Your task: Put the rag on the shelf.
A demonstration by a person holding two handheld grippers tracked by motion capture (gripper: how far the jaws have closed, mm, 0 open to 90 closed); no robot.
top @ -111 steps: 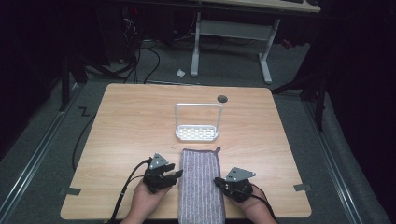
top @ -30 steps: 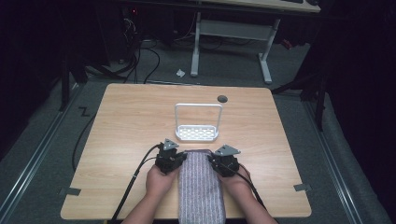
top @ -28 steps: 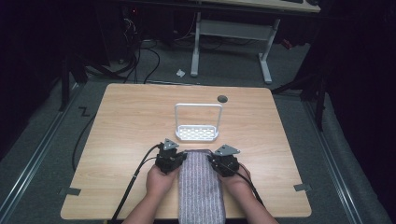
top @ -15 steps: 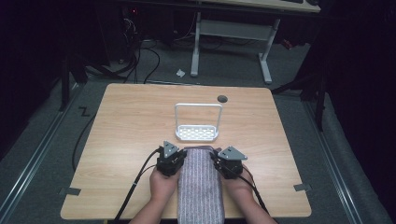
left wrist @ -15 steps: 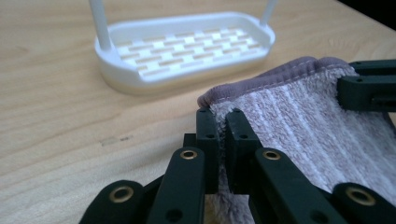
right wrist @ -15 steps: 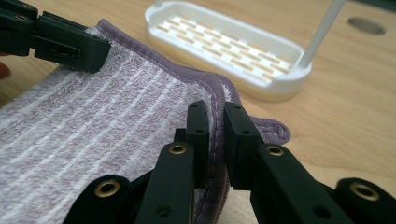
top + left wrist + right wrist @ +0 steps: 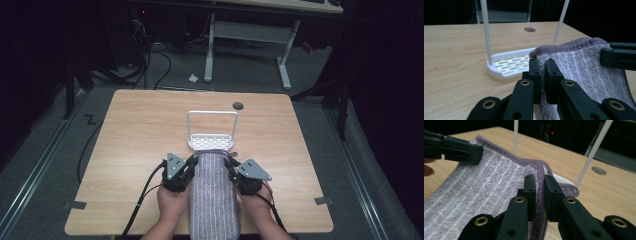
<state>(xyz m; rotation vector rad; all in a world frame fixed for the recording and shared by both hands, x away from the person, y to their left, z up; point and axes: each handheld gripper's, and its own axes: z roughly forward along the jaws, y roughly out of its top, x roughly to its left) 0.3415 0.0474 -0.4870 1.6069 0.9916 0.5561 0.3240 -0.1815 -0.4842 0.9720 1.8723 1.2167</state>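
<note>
Both grippers have moved forward and lifted the towel [image 7: 212, 192] edge toward the rack [image 7: 212, 142]. Left gripper [image 7: 540, 63] and right gripper [image 7: 539, 181] fingers pinch its 2 far corners; keep them level over the worktop [image 7: 140, 130].

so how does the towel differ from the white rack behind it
The towel is soft, purple-grey and striped; the white rack is stiff, with a slotted base and a thin upright frame. The towel's far edge is lifted off the table, pinched at its two corners by the left gripper and the right gripper; the rack stands untouched by either. The towel lies long and mostly flat; the rack rises upright. Both sit on the table's middle line.
</note>
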